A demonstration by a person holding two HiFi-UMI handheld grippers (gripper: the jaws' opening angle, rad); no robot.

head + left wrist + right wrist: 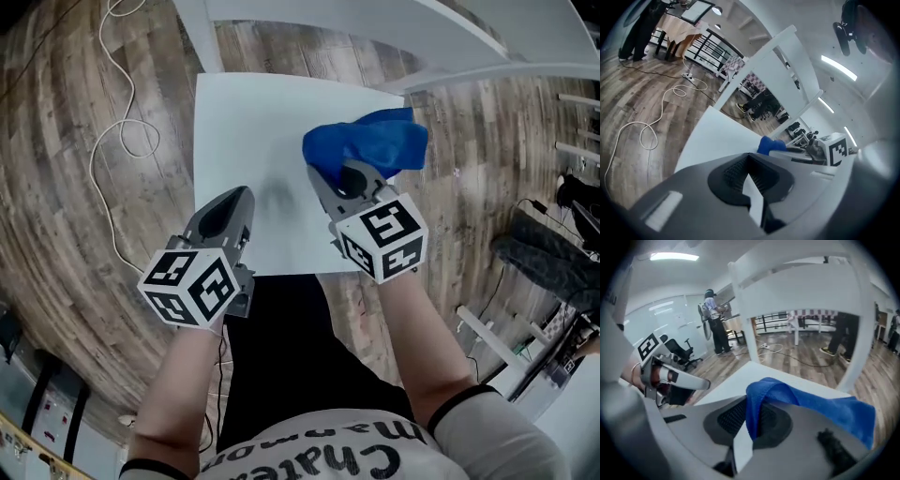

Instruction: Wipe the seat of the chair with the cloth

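Note:
The white chair seat (253,131) lies below me, and also shows in the left gripper view as seat (717,140) and in the right gripper view as seat (740,378). A blue cloth (375,141) hangs bunched over the seat's right part. My right gripper (323,171) is shut on the cloth (801,397), which drapes over its jaws. My left gripper (241,194) hovers over the seat's front left edge, shut with nothing in it. The left gripper view shows the cloth (771,144) beyond its shut jaws.
The chair's white back rails (422,37) rise at the far side of the seat. A white cable (117,141) loops on the wooden floor to the left. Dark gear (548,258) lies at the right. A person (712,319) stands far off.

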